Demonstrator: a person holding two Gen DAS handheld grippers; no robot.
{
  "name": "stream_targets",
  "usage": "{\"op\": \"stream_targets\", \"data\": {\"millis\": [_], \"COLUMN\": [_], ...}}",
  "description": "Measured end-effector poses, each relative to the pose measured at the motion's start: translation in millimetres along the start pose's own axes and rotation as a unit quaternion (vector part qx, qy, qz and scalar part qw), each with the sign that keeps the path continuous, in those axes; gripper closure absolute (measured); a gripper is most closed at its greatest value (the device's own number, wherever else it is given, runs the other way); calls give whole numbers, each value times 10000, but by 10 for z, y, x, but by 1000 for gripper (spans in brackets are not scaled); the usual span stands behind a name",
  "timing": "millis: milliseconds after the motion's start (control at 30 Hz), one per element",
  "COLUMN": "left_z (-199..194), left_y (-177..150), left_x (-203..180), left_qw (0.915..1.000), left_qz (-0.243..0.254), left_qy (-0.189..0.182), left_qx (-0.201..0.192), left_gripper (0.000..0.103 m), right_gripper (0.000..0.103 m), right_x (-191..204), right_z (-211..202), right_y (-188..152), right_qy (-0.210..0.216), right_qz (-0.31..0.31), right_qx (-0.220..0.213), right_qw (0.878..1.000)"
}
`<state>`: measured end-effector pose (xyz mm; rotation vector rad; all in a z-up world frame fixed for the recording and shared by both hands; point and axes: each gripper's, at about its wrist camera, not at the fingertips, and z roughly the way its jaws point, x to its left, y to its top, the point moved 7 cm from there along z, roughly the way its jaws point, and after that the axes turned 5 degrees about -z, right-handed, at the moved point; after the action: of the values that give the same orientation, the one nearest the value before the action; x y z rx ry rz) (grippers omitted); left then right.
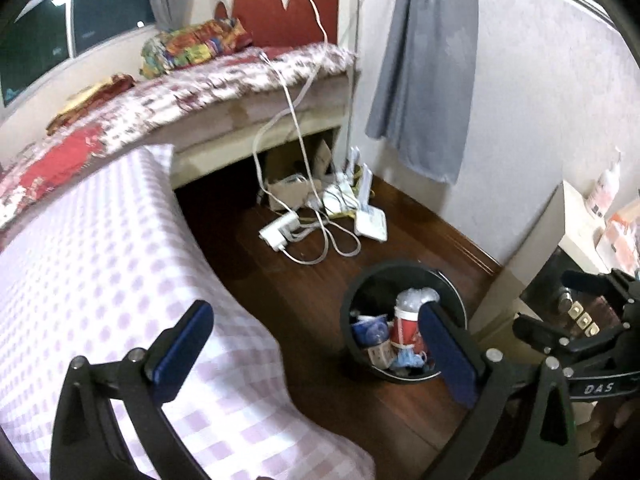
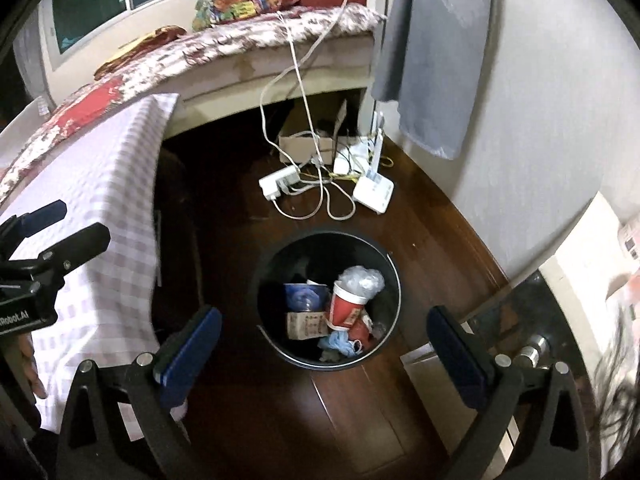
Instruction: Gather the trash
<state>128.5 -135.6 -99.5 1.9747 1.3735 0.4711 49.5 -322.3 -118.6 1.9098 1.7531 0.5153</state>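
Right gripper (image 2: 324, 344) hangs wide open above the black bin (image 2: 390, 276), nothing between its fingers; red paper cup (image 2: 347, 307), crumpled plastic (image 2: 362, 278), small carton (image 2: 306, 325) inside.

Trash bin partly hidden, edges cropped

The left gripper's right finger (image 1: 448, 354) is covering the near right of the trash bin (image 1: 352, 300); the far window (image 2: 92, 4) is running off frame.

A round black trash bin (image 2: 394, 280) stands upright on the dark floor, holding a red paper cup (image 2: 347, 307).
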Motion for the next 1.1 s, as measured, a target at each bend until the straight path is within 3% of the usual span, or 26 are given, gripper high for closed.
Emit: {"op": "stream_targets", "data": {"millis": [367,700,1100], "left_z": [-729,-1249,-1367], "left_y": [-77,-122,-126], "left_x": [388,412,296], "left_qw": [9966,9916,9908], "left_qz": [-460,-629,-497], "left_qy": [368,566,473], "left_qx": [-584,-981,-1170], "left_gripper": [1,0,0], "right_gripper": [0,0,0], "right_x": [495,628,580], "right_z": [-668,-1260,-1511], "right_y": [215,290,343], "right_qy": [-38,-62,-253], "right_qz": [-398,-460,-455], "right_qx": [-596,-1267,-1551], "right_qw": [9974,9909,9865]}}
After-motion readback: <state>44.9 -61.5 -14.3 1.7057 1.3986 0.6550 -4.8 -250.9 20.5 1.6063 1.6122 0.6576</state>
